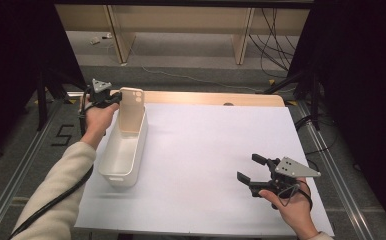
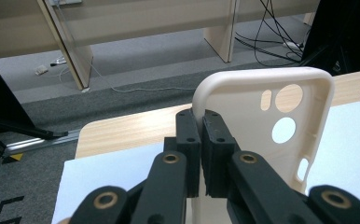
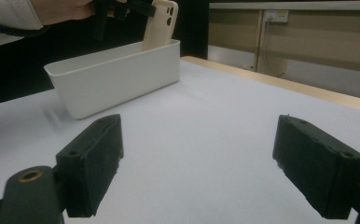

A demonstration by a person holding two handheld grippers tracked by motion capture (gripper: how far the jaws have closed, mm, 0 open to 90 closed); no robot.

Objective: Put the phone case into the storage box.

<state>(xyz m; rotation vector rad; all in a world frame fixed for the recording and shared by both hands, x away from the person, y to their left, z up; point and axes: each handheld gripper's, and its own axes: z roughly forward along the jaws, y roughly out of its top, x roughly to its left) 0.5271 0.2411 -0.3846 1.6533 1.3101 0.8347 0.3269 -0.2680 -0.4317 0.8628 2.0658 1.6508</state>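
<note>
While the left tongs [image 1: 115, 100] pinch one long edge of the cream phone case [image 1: 132, 109], the case stands nearly upright with its lower end inside the far end of the white bin [image 1: 123, 150]. Its long axis runs close to vertical, camera cut-outs at the top; the bin's long axis runs away from the person along the left side of the white surface [image 1: 206, 165]. In the left gripper view the jaws are pressed together on the rim of the case [image 2: 262, 126], near its upper corner, so the case extends sideways and downward from the grip. The right tongs [image 1: 253, 175] rest well apart, near the right front of the surface, jaws spread with nothing between them. The left hand [image 1: 98, 117] is plainly the nearer. The coming move likely turns on this relation: the case already sits directly above the bin floor, so lowering or releasing it would lay it inside.
</note>
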